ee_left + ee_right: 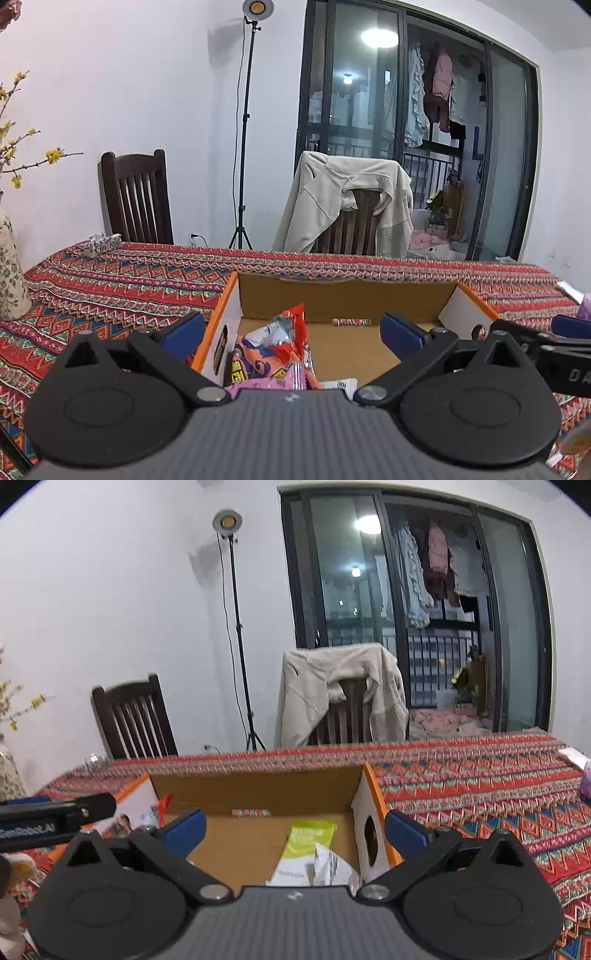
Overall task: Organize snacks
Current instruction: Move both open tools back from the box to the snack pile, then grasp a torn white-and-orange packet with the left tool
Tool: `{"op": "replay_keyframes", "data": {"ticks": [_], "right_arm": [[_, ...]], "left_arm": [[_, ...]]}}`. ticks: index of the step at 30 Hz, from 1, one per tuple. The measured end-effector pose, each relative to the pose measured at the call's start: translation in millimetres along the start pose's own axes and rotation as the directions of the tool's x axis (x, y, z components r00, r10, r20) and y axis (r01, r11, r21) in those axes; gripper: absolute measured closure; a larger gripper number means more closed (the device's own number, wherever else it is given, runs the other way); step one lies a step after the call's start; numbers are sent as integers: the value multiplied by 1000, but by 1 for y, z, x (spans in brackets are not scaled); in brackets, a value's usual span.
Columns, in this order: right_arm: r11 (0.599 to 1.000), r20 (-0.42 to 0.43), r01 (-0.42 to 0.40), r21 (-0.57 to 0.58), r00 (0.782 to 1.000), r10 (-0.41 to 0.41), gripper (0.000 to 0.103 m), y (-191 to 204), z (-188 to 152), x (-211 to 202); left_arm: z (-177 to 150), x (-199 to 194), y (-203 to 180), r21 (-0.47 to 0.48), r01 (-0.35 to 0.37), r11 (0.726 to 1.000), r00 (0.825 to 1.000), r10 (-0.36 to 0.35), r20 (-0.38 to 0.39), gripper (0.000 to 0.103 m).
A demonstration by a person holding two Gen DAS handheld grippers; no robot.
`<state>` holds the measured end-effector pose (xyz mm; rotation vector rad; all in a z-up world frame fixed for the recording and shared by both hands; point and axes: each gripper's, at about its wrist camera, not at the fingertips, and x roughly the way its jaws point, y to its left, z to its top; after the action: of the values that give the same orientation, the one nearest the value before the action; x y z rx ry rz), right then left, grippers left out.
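Observation:
An open cardboard box with orange edges (347,295) (258,790) sits on the patterned tablecloth. In the left wrist view a red, orange and pink snack packet (284,350) stands in the box's left part, and a small striped candy stick (349,322) lies by the far wall. In the right wrist view a green and white snack packet (306,843) lies in the box's right part. My left gripper (291,330) is open above the box's left side, empty. My right gripper (295,829) is open above the box's right side, empty.
The table (122,280) carries a red zigzag cloth. A floral vase (9,273) stands at the left edge. Two dark chairs (136,199) stand behind, one draped with a beige jacket (347,199). A lamp stand (243,125) is by the wall. A pink object (585,782) sits at far right.

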<state>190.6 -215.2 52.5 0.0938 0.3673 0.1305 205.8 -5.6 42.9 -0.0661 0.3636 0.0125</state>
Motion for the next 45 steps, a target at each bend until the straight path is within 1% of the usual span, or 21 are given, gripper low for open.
{"op": "replay_keyframes", "data": {"ticks": [2, 4, 6, 8, 10, 13, 19, 23, 26, 28, 33, 40, 43, 45], "right_arm": [[1000, 30, -13, 7, 999, 13, 0, 0, 4, -7], [1000, 19, 0, 4, 1000, 0, 0, 5, 10, -17], [1000, 29, -14, -1, 999, 14, 0, 7, 11, -33], [1000, 31, -25, -7, 999, 25, 0, 9, 10, -49], [1000, 22, -18, -7, 1000, 18, 0, 11, 5, -64], [1000, 4, -21, 4, 1000, 21, 0, 13, -6, -83], [1000, -35, -19, 25, 999, 20, 0, 16, -36, -118], [997, -16, -47, 60, 999, 48, 0, 12, -52, -141], [996, -19, -53, 71, 998, 54, 0, 12, -66, -153], [997, -28, -48, 68, 998, 50, 0, 14, -75, -159], [998, -43, -35, 42, 998, 37, 0, 18, -91, -171], [999, -85, -27, 32, 996, 30, 0, 20, -109, -176], [1000, -96, -27, 8, 995, 27, 0, 25, -117, -178], [1000, -100, -23, 2, 995, 23, 0, 27, -119, -180]], "left_arm": [[9, -5, 2, -24, -3, 1000, 1000, 3, -8, 0], [16, -14, 3, -44, 5, 999, 1000, -6, -20, 0], [20, -30, 6, -60, 19, 998, 1000, -20, -13, 0], [20, -44, 7, -56, 13, 998, 1000, -13, -9, 0], [19, -60, 8, -59, 13, 998, 1000, -14, -4, 0], [11, -83, 7, -55, 17, 998, 1000, -17, -8, 0], [-18, -122, 5, -59, 22, 998, 999, -24, -46, 0], [-35, -141, 5, -56, 22, 998, 998, -25, -62, 0], [-48, -146, 4, -45, 15, 999, 996, -18, -89, 0], [-57, -147, 4, -36, -3, 999, 994, -1, -109, 0], [-83, -146, 9, -51, -30, 998, 985, 20, -172, 0], [-108, -154, 8, -21, -50, 999, 974, 44, -224, 0], [-115, -151, 9, -30, -91, 995, 965, 80, -251, 0], [-121, -149, 10, -57, -118, 991, 958, 99, -269, 0]]}}
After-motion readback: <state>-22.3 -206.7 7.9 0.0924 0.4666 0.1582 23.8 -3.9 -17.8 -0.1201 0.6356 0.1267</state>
